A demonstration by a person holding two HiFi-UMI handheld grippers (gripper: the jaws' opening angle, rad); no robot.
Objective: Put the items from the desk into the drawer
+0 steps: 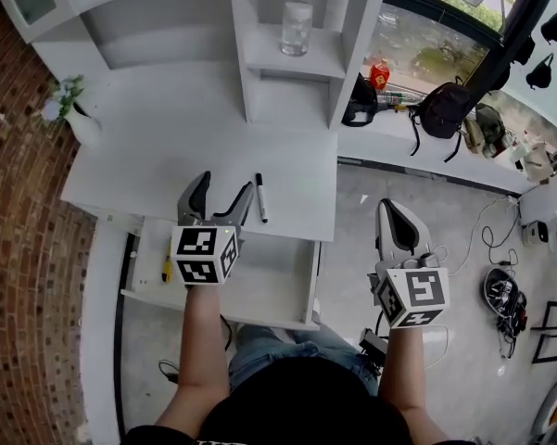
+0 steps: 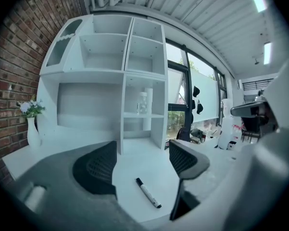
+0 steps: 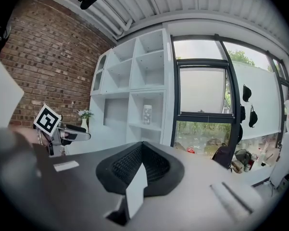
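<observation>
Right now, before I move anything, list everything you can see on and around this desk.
desk: one, white, against the brick wall
shelf unit: one, white, at the back of the desk
drawer: one, white, pulled open below the desk's front edge
marker: one, black and white, lying on the desk near its front edge
yellow item: one, at the drawer's left end, too small to identify
jar: one, clear, on a shelf
vase: one, white with flowers, at the desk's left end
backpack: one, black, on the window ledge
left tool: one, jaws apart, empty, by the marker
right tool: one, jaws together, empty, over the floor
</observation>
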